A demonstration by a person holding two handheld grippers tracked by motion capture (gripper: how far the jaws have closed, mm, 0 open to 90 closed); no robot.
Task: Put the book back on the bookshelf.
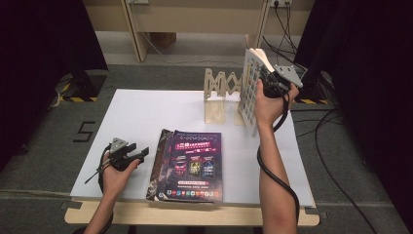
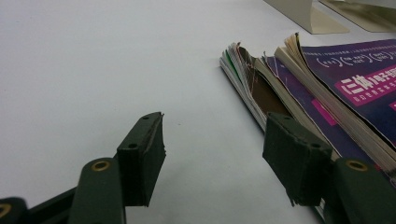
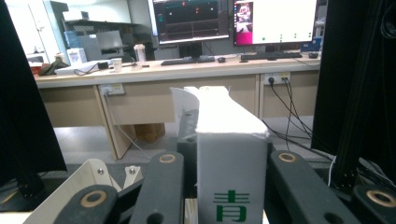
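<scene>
White book (image 1: 249, 90) is pinched upright by the right gripper (image 1: 269, 80), upper right, ready for the wooden rack (image 1: 220, 92). Left gripper (image 1: 139, 155) jaws are spread, nothing held.

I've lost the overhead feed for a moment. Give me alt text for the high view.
The right gripper holds a book upright at the right end of a wooden expanding rack at the back of the white table. The left gripper rests open on the table, beside a stack of purple-covered magazines lying flat near the front edge.
</scene>
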